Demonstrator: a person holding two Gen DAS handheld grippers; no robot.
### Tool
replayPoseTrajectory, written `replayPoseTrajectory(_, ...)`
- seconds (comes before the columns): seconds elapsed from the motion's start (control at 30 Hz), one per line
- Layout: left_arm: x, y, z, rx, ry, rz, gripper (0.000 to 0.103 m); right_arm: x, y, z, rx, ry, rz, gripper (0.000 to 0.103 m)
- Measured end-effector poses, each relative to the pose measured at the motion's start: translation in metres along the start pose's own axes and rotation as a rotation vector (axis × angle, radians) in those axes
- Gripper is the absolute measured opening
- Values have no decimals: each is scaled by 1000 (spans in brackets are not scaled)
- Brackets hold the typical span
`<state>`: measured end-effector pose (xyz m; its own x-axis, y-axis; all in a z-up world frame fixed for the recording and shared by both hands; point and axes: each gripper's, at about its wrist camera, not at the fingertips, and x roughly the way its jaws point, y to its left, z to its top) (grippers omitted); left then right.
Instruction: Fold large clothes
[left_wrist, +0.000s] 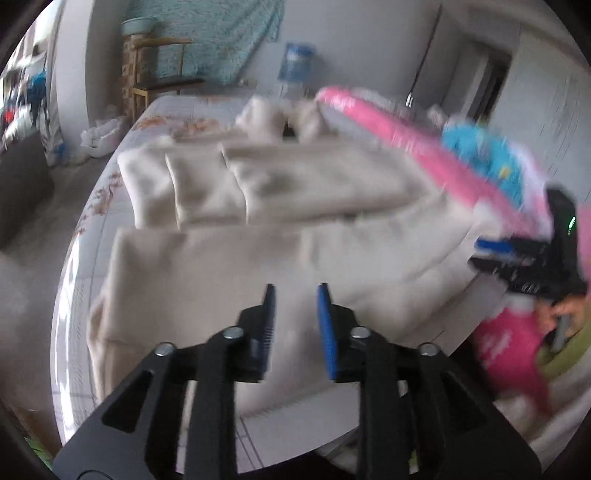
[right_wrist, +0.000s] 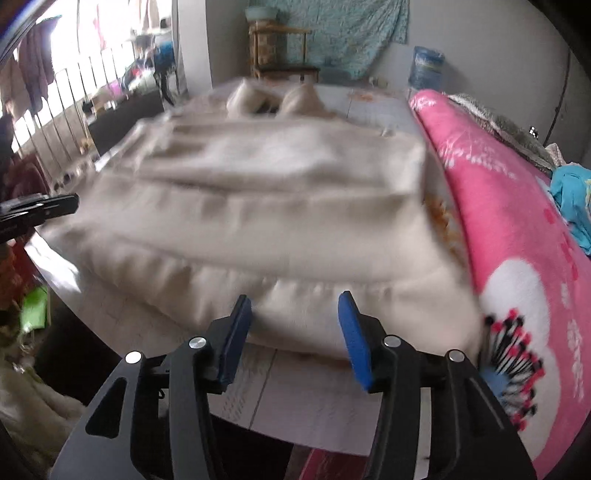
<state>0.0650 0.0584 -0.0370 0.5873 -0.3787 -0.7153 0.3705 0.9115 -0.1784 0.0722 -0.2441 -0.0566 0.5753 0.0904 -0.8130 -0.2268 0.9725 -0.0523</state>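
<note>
Both claws hang released over a cream garment (left_wrist: 258, 229) that lies partly folded on a bed (left_wrist: 173, 110), gripping nothing. Seen from its own camera, the left gripper (left_wrist: 295, 291) points forward and slightly down, its blue pads (left_wrist: 327, 325) parted with a narrow gap, and the garment's broad lower panel lies directly ahead of and beneath its tips. The right gripper (right_wrist: 295, 299) has its pads (right_wrist: 352, 332) set wider apart; the garment's near folded hem sits just beyond its tips, and bare bed sheet shows below them.

Only the left view shows the right gripper (left_wrist: 517, 258) from outside: it comes in far to the right, level with the garment's edge, with a pink sleeve behind it. Only the right view shows the left gripper (right_wrist: 40, 210) as a dark tip at the far left, beside the garment's left edge. That view alone also shows clearly the pink flowered blanket (right_wrist: 517, 240) lying along the right of the claw, just beside the garment. Motion blur softens both views.
</note>
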Motion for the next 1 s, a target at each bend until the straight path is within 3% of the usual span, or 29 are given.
replayPoseTrajectory(0.03,10,-1,-6,4,27,29,25,-1,-5,-3,36,-28,11,53)
replayPoseTrajectory(0.07,7,0,-8,2,-3,28,25,0,-9,-2,62,-21,27,55)
replayPoseTrajectory(0.17,-2,1,-3,-19,4,40,25,-13,-9,6,90,-24,23,55)
replayPoseTrajectory(0.23,-12,-2,0,-11,-31,-4,26,-27,5,11,63,-77,57,55)
replayPoseTrajectory(0.33,-15,-19,5,24,-62,-85,35,-35,42,20,-2,-143,174,55)
replayPoseTrajectory(0.43,3,-41,5,64,-18,-90,38,-16,75,22,-91,-112,171,55)
replayPoseTrajectory(0.5,28,-47,-2,74,43,-39,38,5,84,19,-106,-63,152,55)
replayPoseTrajectory(0.53,29,-52,-5,103,6,-11,40,7,83,18,-97,-71,152,56)
replayPoseTrajectory(0.6,30,-58,-3,145,28,17,40,5,79,22,-91,-56,167,56)
replayPoseTrajectory(0.73,17,-40,17,94,44,-13,40,-7,58,37,-40,-31,177,57)
replayPoseTrajectory(0.83,3,-18,46,39,40,-23,42,-16,28,68,50,-19,226,61)
replayPoseTrajectory(0.9,-2,5,75,-24,38,-45,51,-18,6,98,107,-16,272,67)
replayPoseTrajectory(1.0,2,33,117,-105,49,-46,55,-13,-22,149,170,-13,339,71)
